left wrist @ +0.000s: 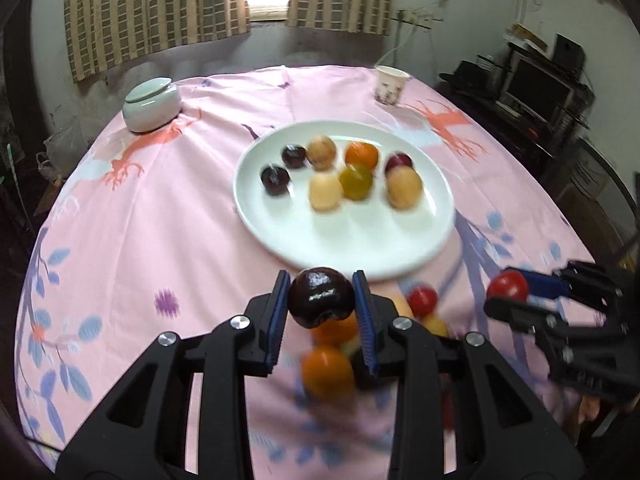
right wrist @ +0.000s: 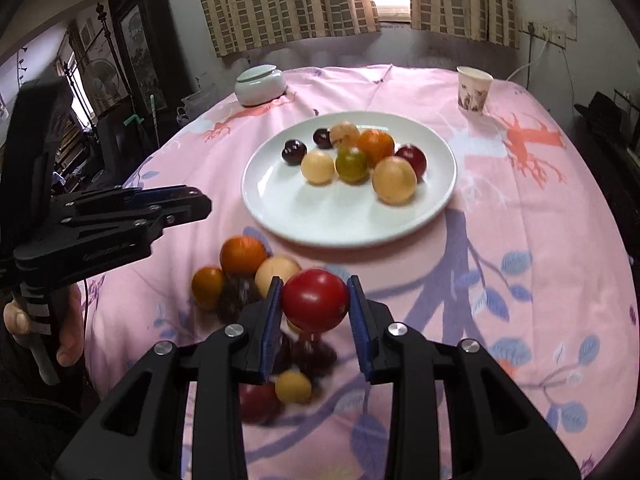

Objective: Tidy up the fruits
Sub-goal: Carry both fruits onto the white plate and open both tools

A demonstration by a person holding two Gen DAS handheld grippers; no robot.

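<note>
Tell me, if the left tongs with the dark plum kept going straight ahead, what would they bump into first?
Probably the white plate. The left tongs, shut on the dark plum, point down at its near rim. Depth is hard to judge, so they might meet the pink tablecloth just before it.

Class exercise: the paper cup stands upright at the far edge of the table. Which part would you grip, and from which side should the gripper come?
Grip the paper cup across its side wall, probably about mid-height, coming in level from the near side, past the white plate. It stands upright with its mouth open and tapers toward the base, so jaws closing gently across the wall should hold it. Nothing stands close beside it.
</note>
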